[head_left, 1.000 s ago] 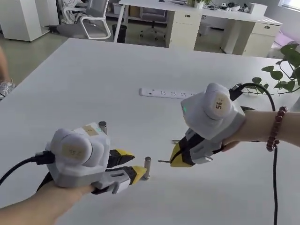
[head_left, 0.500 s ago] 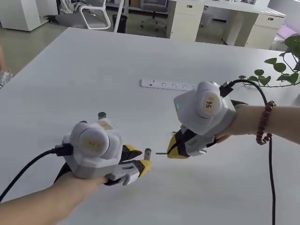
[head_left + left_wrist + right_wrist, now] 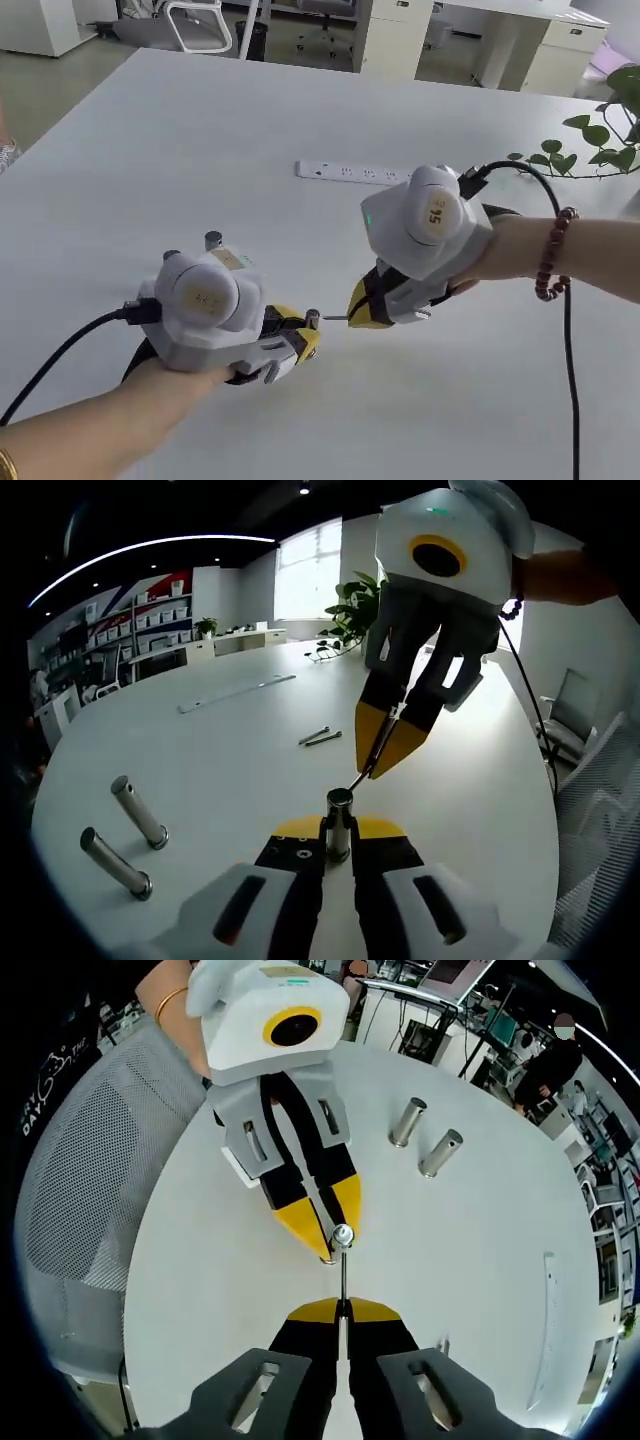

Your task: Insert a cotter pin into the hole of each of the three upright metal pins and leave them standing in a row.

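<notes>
Now, right hand-held gripper [image 3: 342, 1308] clamping cotter pin [image 3: 343, 1270], tip at metal pin [image 3: 339, 808] clamped in left hand-held gripper [image 3: 339, 832]

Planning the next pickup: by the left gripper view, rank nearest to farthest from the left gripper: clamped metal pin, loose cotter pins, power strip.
1. Metal pin, clamped between the jaws.
2. Loose cotter pins, ahead on the table.
3. Power strip, beyond, ahead-left.

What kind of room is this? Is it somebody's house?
It looks like an office, not a house. Behind the big white table there are desks with drawer cabinets and a swivel chair, and a power strip lies on the table.
</notes>
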The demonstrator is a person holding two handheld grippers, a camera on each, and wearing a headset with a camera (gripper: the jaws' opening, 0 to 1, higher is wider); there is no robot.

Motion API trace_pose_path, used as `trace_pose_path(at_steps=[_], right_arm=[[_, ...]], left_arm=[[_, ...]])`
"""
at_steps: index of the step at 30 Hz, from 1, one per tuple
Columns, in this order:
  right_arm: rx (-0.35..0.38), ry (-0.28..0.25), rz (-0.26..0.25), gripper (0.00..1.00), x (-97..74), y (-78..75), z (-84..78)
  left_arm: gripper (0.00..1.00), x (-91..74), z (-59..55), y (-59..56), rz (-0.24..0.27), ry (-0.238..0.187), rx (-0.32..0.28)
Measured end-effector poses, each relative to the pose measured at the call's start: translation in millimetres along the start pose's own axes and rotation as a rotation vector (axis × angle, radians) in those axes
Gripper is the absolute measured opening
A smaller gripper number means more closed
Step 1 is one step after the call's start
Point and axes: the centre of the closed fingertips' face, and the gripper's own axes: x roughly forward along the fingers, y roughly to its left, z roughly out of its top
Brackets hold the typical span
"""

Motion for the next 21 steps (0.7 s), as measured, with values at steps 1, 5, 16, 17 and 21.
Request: trace_pose_path(at_steps=[1, 5, 16, 17, 21], right_arm=[[-0.001, -0.001, -0.001, 0.0, 0.0, -0.2, 0.2], [-0.006, -0.006, 0.002, 0.0, 0.0, -0.6, 2.1], [-0.04, -0.011, 0.007, 0.0, 0.0, 0.2, 7.1], [-0.041, -0.01, 0.007, 0.0, 0.4, 0.2, 7.2], [-0.05, -0.009, 0.009, 0.0, 1.1, 0.1, 8.4]], left_arm=[[0.08, -0.5, 0.2, -0.5, -0.003, 0.0, 0.007], [0.07, -1.4, -0.1, -1.4, -0.008, 0.002, 0.01], [0.07, -1.9, -0.8, -2.6, -0.027, -0.004, 0.005], [0.07, -1.6, -0.9, -2.5, -0.029, -0.006, 0.005], [0.07, -1.3, -1.2, -2.3, -0.034, -0.011, -0.003]])
